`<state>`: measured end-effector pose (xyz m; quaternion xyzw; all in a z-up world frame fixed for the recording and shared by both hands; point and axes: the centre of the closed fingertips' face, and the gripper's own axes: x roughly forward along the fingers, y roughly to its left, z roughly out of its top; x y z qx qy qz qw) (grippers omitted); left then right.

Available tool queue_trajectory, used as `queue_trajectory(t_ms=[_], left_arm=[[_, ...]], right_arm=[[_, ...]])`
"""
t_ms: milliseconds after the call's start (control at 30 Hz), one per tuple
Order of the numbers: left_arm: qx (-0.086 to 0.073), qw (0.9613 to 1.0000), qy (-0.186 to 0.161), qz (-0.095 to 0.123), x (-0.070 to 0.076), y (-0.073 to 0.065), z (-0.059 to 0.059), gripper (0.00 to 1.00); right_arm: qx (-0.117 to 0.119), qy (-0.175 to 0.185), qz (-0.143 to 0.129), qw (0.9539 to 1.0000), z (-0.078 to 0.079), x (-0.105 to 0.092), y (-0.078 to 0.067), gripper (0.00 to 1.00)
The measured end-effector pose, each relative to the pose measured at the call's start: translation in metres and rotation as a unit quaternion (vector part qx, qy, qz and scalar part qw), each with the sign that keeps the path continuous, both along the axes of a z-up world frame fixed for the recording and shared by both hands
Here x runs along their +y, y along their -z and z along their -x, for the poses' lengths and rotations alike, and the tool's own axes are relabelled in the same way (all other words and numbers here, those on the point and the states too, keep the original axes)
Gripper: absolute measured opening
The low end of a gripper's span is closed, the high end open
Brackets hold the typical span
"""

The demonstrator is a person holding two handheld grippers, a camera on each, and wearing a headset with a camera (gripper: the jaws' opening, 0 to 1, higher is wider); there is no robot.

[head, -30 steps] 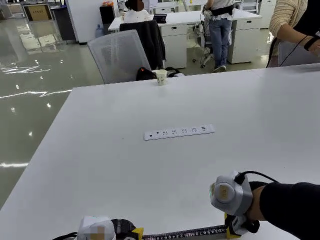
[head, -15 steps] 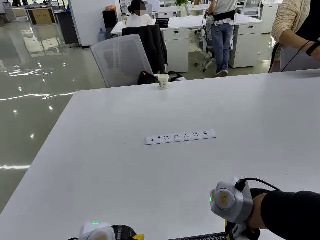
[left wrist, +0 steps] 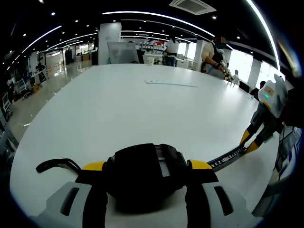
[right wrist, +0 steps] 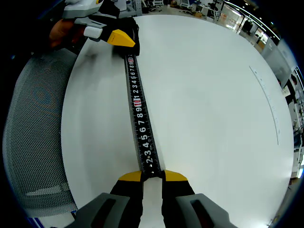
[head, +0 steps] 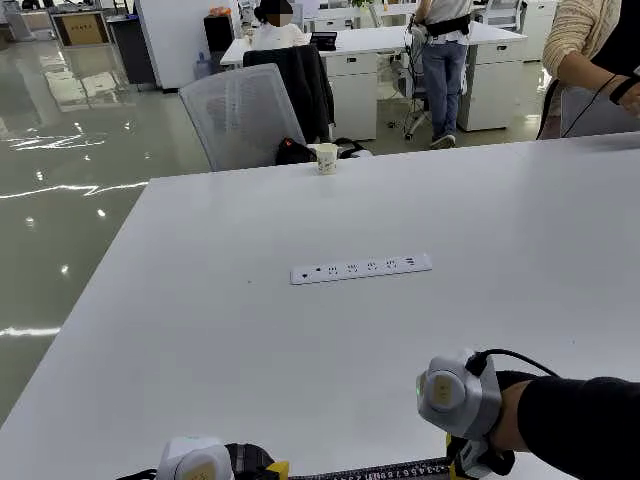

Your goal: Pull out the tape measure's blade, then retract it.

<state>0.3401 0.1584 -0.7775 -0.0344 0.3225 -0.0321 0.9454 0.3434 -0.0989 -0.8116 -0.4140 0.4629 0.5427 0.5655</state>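
Note:
A black tape measure case (left wrist: pixel 145 173) sits between the yellow-tipped jaws of my left gripper (left wrist: pixel 147 166), which is shut on it just above the white table (head: pixel 300 340). Its dark numbered blade (right wrist: pixel 139 114) runs out flat over the table to my right gripper (right wrist: pixel 152 176), whose jaws are shut on the blade's end. In the head view the left gripper (head: pixel 262 466), the blade (head: pixel 370 470) and the right gripper (head: pixel 465 466) line up along the table's near edge. The right gripper (left wrist: pixel 249 142) is seen holding the blade (left wrist: pixel 228 158) at the far right.
A white power strip (head: pixel 361 268) lies mid-table. A paper cup (head: pixel 326 157) stands at the far edge, with a mesh chair (head: pixel 245 115) behind it. A person stands at the table's far right corner; others are at desks beyond.
The head camera dipped and rose again. Both grippers and the drawn-out blade stand about where they were.

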Motion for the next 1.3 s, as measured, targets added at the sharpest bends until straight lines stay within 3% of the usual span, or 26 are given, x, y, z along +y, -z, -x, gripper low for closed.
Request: queue_trajectory(t_ms=[500, 667, 1300], left_arm=[[0.005, 1.0, -0.002, 0.002, 0.001, 0.001, 0.0, 0.62], [0.007, 1.0, 0.0, 0.004, 0.0, 0.0, 0.0, 0.61], [0.011, 0.9999, -0.001, 0.005, 0.0, 0.001, 0.0, 0.61]], right_arm=[[0.001, -0.017, -0.01, 0.9998, 0.0, 0.006, 0.001, 0.11], [0.002, -0.011, -0.021, 0.9997, 0.0, 0.01, 0.001, 0.11], [0.004, -0.01, -0.026, 0.9996, 0.002, 0.02, -0.001, 0.11]])
